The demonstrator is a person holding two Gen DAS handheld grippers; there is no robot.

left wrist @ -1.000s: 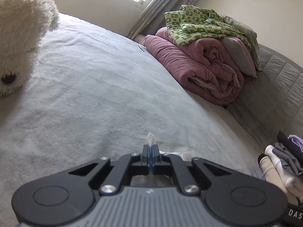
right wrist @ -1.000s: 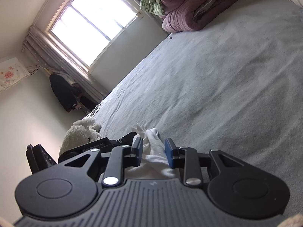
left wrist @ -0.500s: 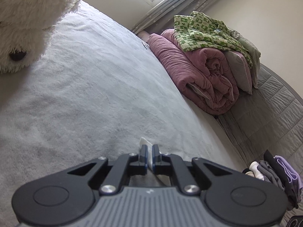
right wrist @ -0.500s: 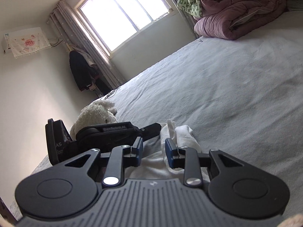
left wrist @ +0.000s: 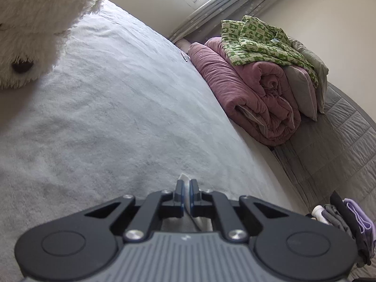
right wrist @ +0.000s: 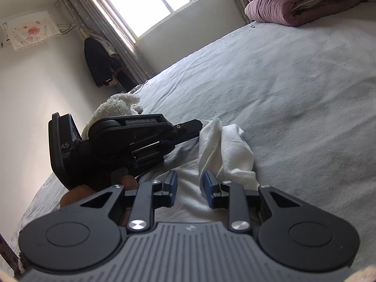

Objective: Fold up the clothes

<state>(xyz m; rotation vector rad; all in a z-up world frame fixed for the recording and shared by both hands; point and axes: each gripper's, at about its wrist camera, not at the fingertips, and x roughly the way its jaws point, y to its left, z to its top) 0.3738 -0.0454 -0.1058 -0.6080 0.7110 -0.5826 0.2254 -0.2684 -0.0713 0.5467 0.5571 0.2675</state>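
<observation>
A white garment [right wrist: 225, 150] lies bunched on the grey bed [right wrist: 293, 75]. My left gripper [left wrist: 186, 189] is shut on an edge of this white garment [left wrist: 184, 178], a small tip sticking out past its fingers. In the right wrist view the left gripper [right wrist: 198, 127] comes in from the left and pinches the cloth's raised end. My right gripper [right wrist: 189, 184] is open, low over the garment, with the cloth between and just ahead of its fingers.
A white plush toy [left wrist: 35, 23] sits at the left on the bed [left wrist: 117, 117]. A rolled maroon quilt [left wrist: 253, 94] with a green patterned garment [left wrist: 263, 40] lies at the far side. A stack of folded clothes [left wrist: 347, 221] sits at the right edge.
The left gripper has moved toward the plush toy, still holding the white cloth. The right wrist view has tilted level and closer to the garment; its jaws stay open.
</observation>
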